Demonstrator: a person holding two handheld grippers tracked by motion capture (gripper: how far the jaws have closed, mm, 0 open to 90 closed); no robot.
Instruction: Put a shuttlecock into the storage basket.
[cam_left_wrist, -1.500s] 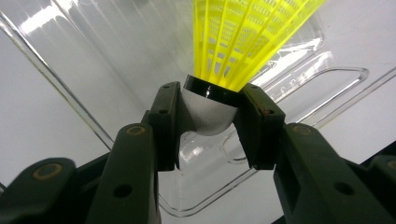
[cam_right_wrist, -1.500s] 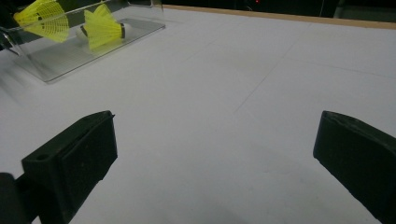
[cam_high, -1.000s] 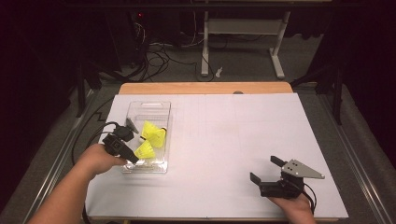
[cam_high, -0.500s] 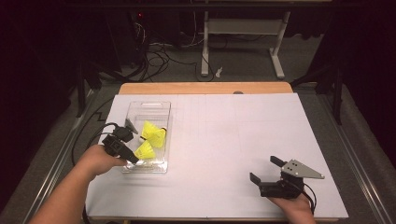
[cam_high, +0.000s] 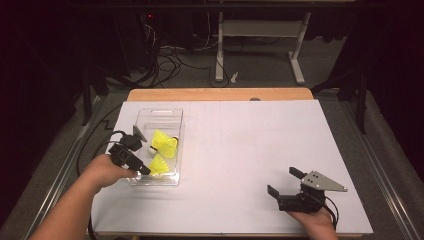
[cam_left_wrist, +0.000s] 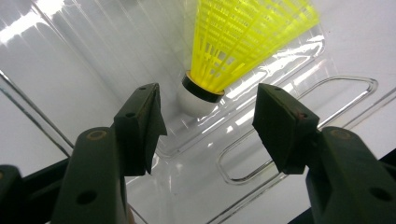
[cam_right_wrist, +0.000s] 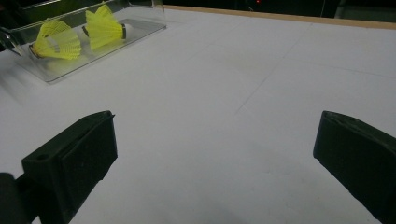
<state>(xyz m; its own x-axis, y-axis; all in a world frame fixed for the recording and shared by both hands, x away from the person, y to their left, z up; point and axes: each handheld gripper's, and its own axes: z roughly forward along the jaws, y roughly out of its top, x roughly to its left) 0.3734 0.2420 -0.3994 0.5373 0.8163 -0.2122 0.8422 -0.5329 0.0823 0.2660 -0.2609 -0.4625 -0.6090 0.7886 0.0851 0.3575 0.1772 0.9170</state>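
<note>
Left claw: we are holding the left claw (cam_high: 141, 152) at the near left wall of the clear tray (cam_high: 172, 116), its jaws having just been opening. In the left gripper view its two black pads (cam_left_wrist: 140, 126) are standing apart, pressing on nothing.

Near shuttlecock: the near yellow shuttlecock (cam_high: 159, 164) is lying inside the tray at the end closest to us. In the left gripper view its white cork tip (cam_left_wrist: 195, 100) is sitting just beyond the gap of the spread jaws, its yellow skirt (cam_left_wrist: 243, 37) fanning up and away, and neither pad is touching it.

Far shuttlecock: a second yellow shuttlecock (cam_high: 165, 143) is lying on its side in the middle of the tray, just beside the first; we cannot tell whether the two are touching.

Tray: it is resting on the left part of the white counter (cam_high: 250, 150), long side running away from us. In the right gripper view it is showing at the upper left with both shuttlecocks (cam_right_wrist: 77, 35) inside.

Right claw: we are keeping the right claw (cam_high: 285, 182) low over the near right part of the counter, well apart from the tray. Its jaws are standing wide apart with bare counter between them.
</note>
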